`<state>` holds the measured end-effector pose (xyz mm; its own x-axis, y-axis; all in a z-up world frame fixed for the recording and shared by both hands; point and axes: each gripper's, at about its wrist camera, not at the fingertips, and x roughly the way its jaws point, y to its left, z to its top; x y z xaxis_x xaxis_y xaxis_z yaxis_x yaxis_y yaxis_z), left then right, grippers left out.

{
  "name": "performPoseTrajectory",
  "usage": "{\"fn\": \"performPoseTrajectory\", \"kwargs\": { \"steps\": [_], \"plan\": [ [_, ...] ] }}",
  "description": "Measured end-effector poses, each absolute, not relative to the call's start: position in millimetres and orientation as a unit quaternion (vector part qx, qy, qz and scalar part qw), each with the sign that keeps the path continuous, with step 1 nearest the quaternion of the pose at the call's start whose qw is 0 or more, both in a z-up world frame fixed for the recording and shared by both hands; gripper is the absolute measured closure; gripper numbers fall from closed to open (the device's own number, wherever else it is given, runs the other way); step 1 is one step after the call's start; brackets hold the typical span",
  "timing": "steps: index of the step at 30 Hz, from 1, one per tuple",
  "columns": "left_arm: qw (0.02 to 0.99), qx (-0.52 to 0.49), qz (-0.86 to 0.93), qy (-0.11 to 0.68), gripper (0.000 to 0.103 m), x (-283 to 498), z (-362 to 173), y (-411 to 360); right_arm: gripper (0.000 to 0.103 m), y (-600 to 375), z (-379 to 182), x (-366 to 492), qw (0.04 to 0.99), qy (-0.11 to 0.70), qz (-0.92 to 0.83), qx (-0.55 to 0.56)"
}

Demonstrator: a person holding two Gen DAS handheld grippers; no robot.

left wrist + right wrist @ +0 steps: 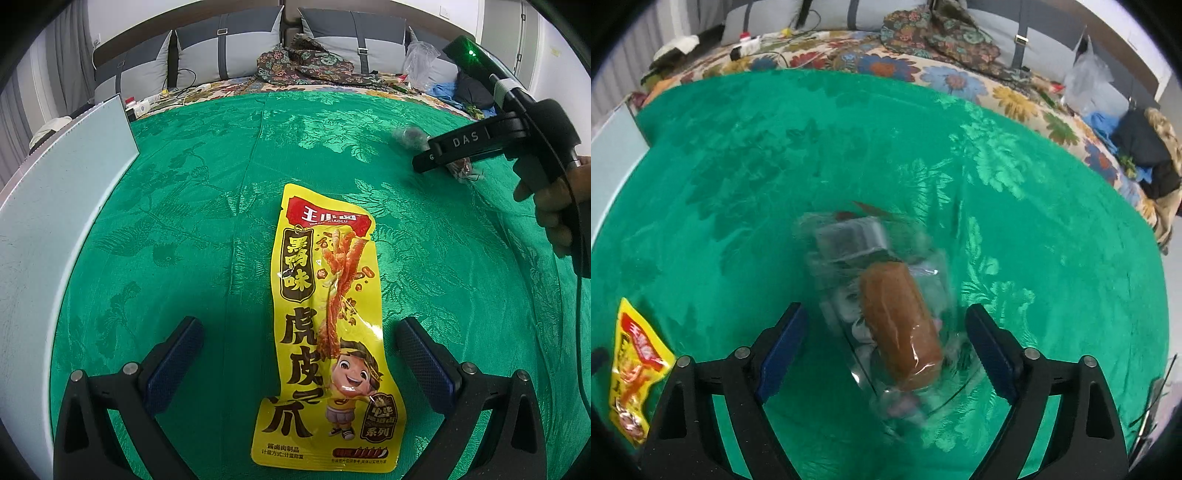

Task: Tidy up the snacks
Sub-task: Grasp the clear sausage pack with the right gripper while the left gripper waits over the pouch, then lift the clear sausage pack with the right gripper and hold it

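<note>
A: So, left to right — what have you got?

B: At the far left edge a pale blue-grey box (pixel 55 192) stands on the green tablecloth (pixel 207 155). My left gripper (pixel 299 354) hangs over the yellow chicken-feet snack packet (pixel 321 332), jaws spread wide, both blue pads clear of it, nothing held. The packet lies flat between them, long axis running away from me.

A: How will it handle?

B: Light, I'd judge, and floppy: a thin glossy pouch, slippery where it shines. The lump of food inside sits along the middle, so I'd pinch across the narrow width there rather than at the flat sealed ends, which would likely fold and droop.

A: And to the right?

B: My right gripper (pixel 886 339) is also wide open and empty, poised over a clear-wrapped brown bread roll (pixel 899 325) lying on the cloth beside a small dark packaged snack (pixel 849 240) just beyond it. The view is blurred, so I can't tell the wrapper's edges exactly.

A: Grip advice?

B: Probably soft and crushable, with crinkly slick film. I'd close gently across the roll's middle, not the loose wrapper.
</note>
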<state>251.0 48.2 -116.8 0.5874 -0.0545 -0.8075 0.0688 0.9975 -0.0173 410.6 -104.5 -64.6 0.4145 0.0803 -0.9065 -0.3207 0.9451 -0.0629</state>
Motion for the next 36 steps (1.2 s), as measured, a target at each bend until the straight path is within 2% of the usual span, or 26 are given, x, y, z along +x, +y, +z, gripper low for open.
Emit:
{"fn": "performPoseTrajectory", "kwargs": {
  "steps": [3,4,7,9,15,27,36],
  "plan": [
    [0.891,0.008,-0.035,0.453,0.000,251,-117,48,0.021,-114,-65,406,0.827,0.543,0.116,-0.083],
    [0.891,0.008,-0.035,0.453,0.000,251,-117,48,0.032,-118,-64,403,0.829,0.542,0.114,-0.075],
    [0.891,0.008,-0.035,0.453,0.000,251,-117,48,0.043,-130,-61,392,0.830,0.544,0.107,-0.065],
    [0.891,0.008,-0.035,0.453,0.000,251,-117,48,0.043,-136,-61,379,0.829,0.544,0.110,-0.067],
    [0.891,0.008,-0.035,0.453,0.000,251,-117,48,0.043,-165,-59,331,0.837,0.535,0.102,-0.049],
    [0.891,0.008,-0.035,0.453,0.000,251,-117,48,0.042,-206,-59,175,0.884,0.466,0.022,-0.029],
    [0.891,0.008,-0.035,0.453,0.000,251,-117,48,0.019,-213,-67,174,0.894,0.447,0.023,-0.014]
  ]
}}
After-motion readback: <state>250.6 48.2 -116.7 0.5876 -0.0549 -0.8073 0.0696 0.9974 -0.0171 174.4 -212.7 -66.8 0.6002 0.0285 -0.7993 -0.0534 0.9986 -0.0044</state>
